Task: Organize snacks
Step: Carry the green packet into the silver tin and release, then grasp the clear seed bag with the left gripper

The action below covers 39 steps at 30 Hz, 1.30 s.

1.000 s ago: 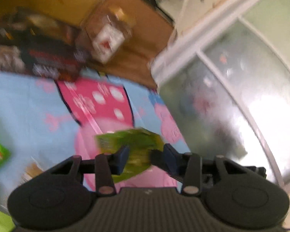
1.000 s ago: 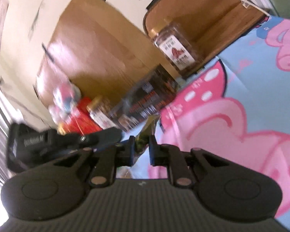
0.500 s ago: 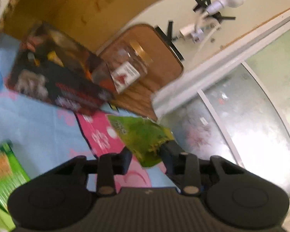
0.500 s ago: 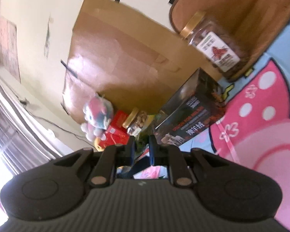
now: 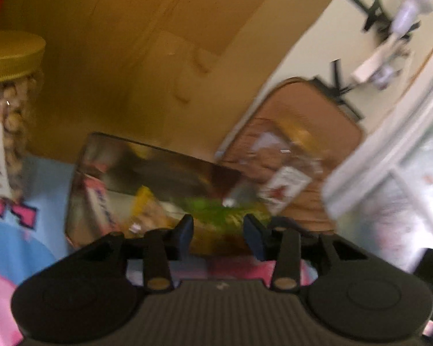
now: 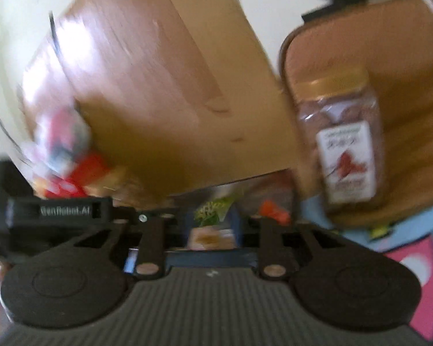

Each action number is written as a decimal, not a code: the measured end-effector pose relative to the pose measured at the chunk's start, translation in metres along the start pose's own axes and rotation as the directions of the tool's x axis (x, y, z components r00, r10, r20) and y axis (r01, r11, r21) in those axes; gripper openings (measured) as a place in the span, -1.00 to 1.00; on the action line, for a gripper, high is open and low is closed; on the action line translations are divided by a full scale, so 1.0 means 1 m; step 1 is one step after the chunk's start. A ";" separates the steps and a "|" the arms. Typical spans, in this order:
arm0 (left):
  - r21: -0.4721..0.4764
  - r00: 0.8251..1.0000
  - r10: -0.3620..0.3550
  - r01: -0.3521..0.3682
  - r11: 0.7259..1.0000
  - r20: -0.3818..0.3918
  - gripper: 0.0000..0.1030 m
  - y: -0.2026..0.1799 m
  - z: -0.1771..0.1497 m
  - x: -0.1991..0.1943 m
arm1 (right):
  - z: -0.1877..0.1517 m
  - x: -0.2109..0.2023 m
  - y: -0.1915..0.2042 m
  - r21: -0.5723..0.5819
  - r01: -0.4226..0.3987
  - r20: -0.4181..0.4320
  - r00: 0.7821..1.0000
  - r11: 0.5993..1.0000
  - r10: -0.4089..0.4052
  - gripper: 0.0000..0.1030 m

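Blur smears both views, so I go by what holds its shape. My left tool (image 5: 219, 232) points down at an open dark box (image 5: 147, 170) that stands on a blue and pink cartoon-print cloth (image 5: 17, 248). Its jaws are opening. A green snack packet (image 5: 225, 213) shows in the gap between the two blue fingertips (image 5: 184, 229) and looks to lie just past them, over the box. From here the pads seem clear of it, though the smear keeps me from being sure on the right-hand side. Other wrappers, yellow and pink, fill the box beside the green one.

A jar with a yellow lid (image 5: 11, 66) stands tall at the left edge, full of pale nuts. A sheet of cardboard (image 5: 124, 43) leans behind the box.

My right tool (image 6: 213, 225) is aimed at the same box from the other side, and its jaws are opening too. A small packet with a green print (image 6: 212, 210) sits in the gap, above something beige that I cannot make out. I cannot see either pad pressing on it. The black body of the left tool reaches in from the left of this view, close beside the right one.

To the right a clear jar with a tan lid (image 6: 343, 144) and a white label stands upright on a brown tray (image 6: 410, 92), apart from both tools. Red packaging (image 6: 80, 170) lies at the far left, too blurred to read.
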<state>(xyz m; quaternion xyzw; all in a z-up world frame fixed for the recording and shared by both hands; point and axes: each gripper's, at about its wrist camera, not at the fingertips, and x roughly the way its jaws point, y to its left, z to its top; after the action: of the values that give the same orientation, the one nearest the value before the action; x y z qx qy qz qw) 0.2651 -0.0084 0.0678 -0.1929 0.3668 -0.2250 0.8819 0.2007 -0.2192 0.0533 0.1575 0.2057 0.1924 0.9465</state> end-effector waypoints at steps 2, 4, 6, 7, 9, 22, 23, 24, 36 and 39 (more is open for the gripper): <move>0.007 1.000 0.024 -0.024 1.000 0.006 -0.24 0.004 -0.004 0.001 | -0.005 -0.005 0.000 -0.034 0.034 0.023 0.999 0.999 -0.033 -0.26; 0.003 1.000 0.004 -0.004 1.000 0.008 -0.24 0.007 -0.009 -0.005 | -0.012 -0.020 -0.005 -0.022 0.014 0.039 0.999 1.000 -0.013 -0.26; 0.021 0.999 0.015 -0.016 1.000 0.034 -0.24 0.003 -0.015 -0.018 | -0.018 -0.033 -0.004 -0.025 0.019 0.049 0.999 1.000 -0.018 -0.26; 0.031 0.999 0.016 -0.017 0.999 0.045 -0.24 0.000 -0.018 -0.026 | -0.022 -0.041 -0.003 -0.020 0.021 0.052 0.998 1.000 -0.020 -0.26; 0.051 0.998 0.010 -0.013 0.999 0.061 -0.24 -0.008 -0.025 -0.043 | -0.032 -0.057 -0.003 -0.002 0.011 0.045 0.999 1.000 -0.011 -0.26; 0.197 0.985 0.163 -0.171 0.965 0.056 -0.21 -0.037 -0.158 -0.117 | -0.123 -0.139 0.016 0.047 0.147 -0.049 0.988 0.988 -0.145 -0.26; 0.187 0.981 0.189 -0.195 0.963 0.051 -0.21 -0.032 -0.163 -0.122 | -0.129 -0.144 0.019 0.051 0.138 -0.065 0.989 0.989 -0.135 -0.26; 0.175 0.978 0.206 -0.211 0.962 0.045 -0.21 -0.026 -0.169 -0.127 | -0.135 -0.149 0.022 0.044 0.125 -0.083 0.989 0.991 -0.121 -0.26; 0.147 0.987 0.158 -0.157 0.977 0.000 -0.21 -0.013 -0.198 -0.153 | -0.183 -0.146 0.090 -0.279 0.049 -0.180 0.978 0.959 -0.102 0.56; 0.137 0.991 0.131 -0.126 0.983 -0.034 -0.21 -0.016 -0.203 -0.146 | -0.190 -0.135 0.102 -0.398 0.046 -0.176 0.976 0.916 -0.125 0.40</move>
<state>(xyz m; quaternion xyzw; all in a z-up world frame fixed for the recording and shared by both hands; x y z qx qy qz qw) 0.0203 0.0213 0.0247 -0.1042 0.3815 -0.1958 0.8973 -0.0288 -0.1468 -0.0281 -0.0641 0.2625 0.2026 0.9412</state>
